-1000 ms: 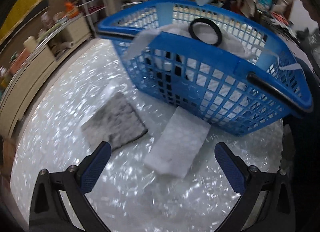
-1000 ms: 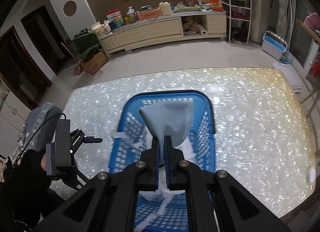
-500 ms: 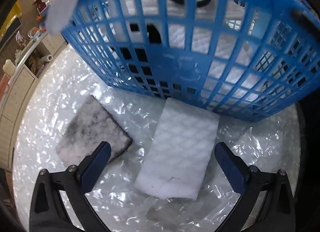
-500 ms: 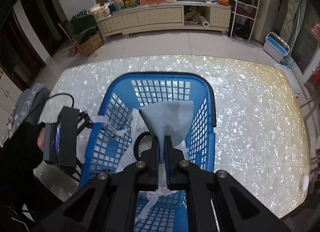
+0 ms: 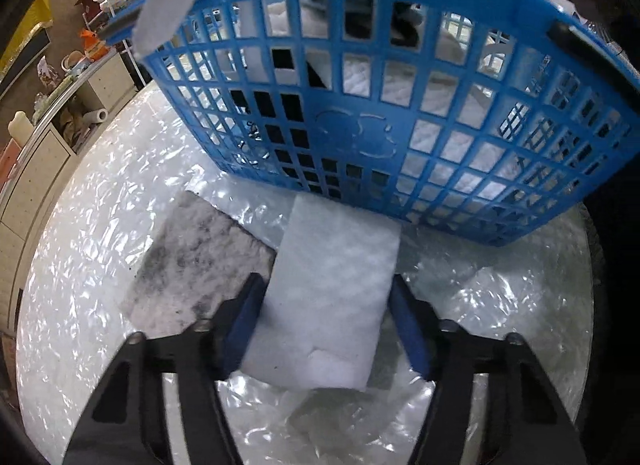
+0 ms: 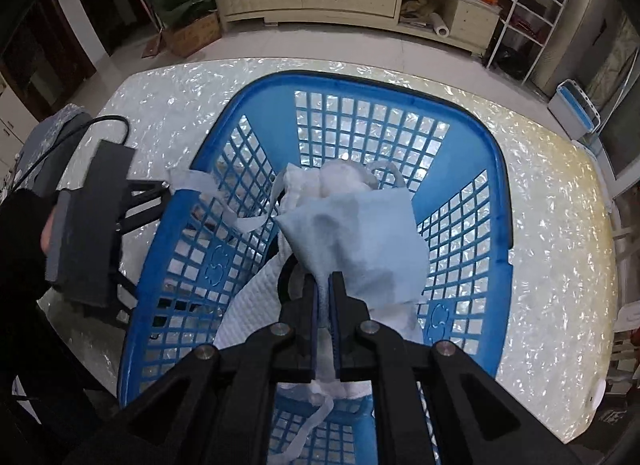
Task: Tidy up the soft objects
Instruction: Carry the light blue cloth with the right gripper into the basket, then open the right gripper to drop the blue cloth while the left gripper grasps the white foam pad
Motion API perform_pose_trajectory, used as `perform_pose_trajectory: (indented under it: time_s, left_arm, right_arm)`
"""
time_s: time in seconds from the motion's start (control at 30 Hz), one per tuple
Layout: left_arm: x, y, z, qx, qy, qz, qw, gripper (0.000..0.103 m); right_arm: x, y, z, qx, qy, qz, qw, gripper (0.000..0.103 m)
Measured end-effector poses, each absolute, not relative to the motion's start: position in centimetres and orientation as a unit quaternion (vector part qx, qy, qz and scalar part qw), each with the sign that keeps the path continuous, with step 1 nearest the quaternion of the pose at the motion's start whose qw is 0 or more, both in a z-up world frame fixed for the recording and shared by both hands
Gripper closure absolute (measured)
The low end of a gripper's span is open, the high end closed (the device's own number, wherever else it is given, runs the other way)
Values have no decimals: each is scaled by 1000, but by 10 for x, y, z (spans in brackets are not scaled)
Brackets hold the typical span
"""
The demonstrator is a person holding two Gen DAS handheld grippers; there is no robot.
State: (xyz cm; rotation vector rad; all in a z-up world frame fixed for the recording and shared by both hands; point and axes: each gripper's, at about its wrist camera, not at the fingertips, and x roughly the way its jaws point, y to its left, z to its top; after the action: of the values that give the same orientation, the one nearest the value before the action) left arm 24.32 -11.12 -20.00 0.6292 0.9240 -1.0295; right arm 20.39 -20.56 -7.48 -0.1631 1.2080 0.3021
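Straddling the white sponge (image 5: 328,289), the left gripper (image 5: 326,329) had its blue fingers (image 5: 244,325) against the two long sides, jaws narrowed onto it as it lay on the pearly table (image 5: 80,265). Just left of it sat a grey stained pad (image 5: 192,265), touching the sponge's edge. Directly ahead, the blue basket (image 5: 400,125) wall blocked the way. Above the basket, the right gripper (image 6: 324,305) pinched a pale blue cloth (image 6: 360,237), with white fabric (image 6: 256,305) heaped beneath.
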Motion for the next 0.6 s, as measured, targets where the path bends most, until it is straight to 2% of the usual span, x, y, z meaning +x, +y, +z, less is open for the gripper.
perform_pose_trajectory:
  time_s: [0.3,0.33,0.4,0.47,0.53,0.6]
  left_arm:
    - [220,-84,-170,253,417,-472,734,47]
    - [216,-80,-165,251,413,-470,739,47]
    - [210,-73,-155,247,411,-465,744,47]
    - [208,-67,-150,249,409,-456,750,47]
    - [203,-60,-142,248,408,-446,757,47]
    - [197,-53,-134,245,406,-438,764,47]
  right_arm:
    - [202,-203,-78,-84,566,145,807,96]
    - [201,-203,-77,-85,565,143,808,93]
    - [199,-204,-75,-85,565,140,809,83]
    - [196,-206,-71,-76,563,147,810,55]
    - [191,-207,-67,-75,558,151,813,43]
    - [185,-208,-61,-76,551,152,817,40]
